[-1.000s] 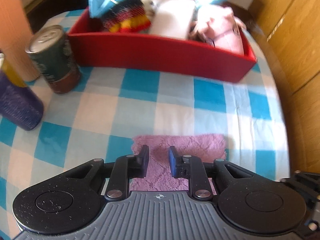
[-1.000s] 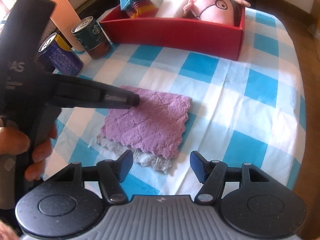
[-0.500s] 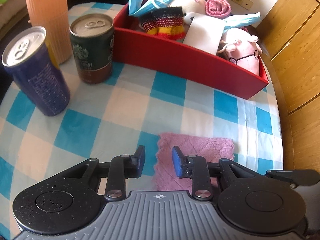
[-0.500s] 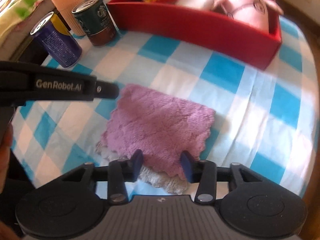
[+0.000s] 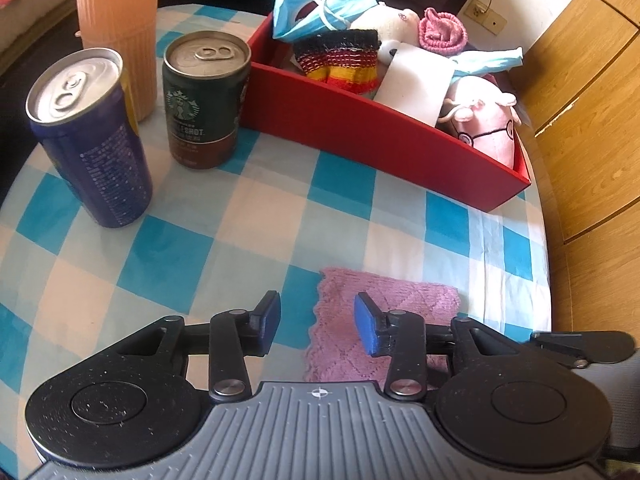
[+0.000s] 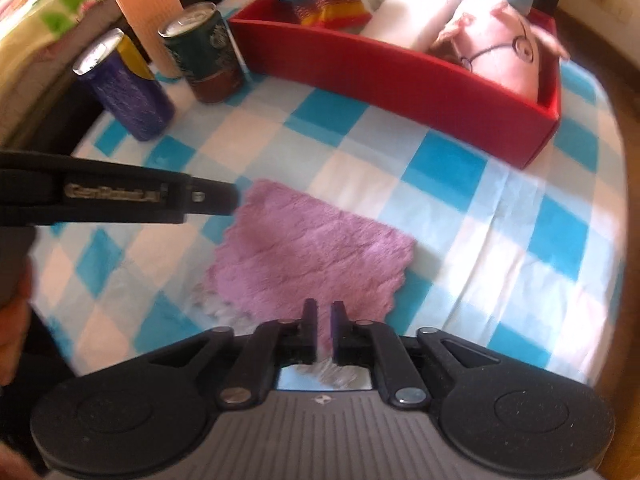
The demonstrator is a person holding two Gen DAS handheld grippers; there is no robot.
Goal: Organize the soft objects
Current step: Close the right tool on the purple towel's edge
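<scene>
A purple fleece cloth (image 5: 400, 300) (image 6: 312, 248) lies flat on the blue-checked tablecloth in front of the red box (image 5: 380, 148) (image 6: 392, 80). The box holds soft things: a pink pig plush (image 5: 488, 124), a striped knit piece (image 5: 344, 60) and blue face masks (image 5: 320, 8). My left gripper (image 5: 316, 322) (image 6: 230, 202) hovers over the cloth's left edge. Its jaws are opening and the pads touch nothing. My right gripper (image 6: 324, 320) sits at the cloth's near edge. Its jaws stand a narrow slit apart, easing open slightly, with the cloth's hem pinched between them.
A blue can (image 5: 96, 160), a dark green coffee can (image 5: 204, 112) and a peach ribbed cup (image 5: 116, 20) stand left of the box. Wooden cabinets (image 5: 592, 100) rise past the table's right edge. A hand (image 6: 16, 320) holds the left gripper's handle.
My left gripper slid from the cloth's middle to its left edge and opened wider. My right gripper came down on the near edge and closed on it.
</scene>
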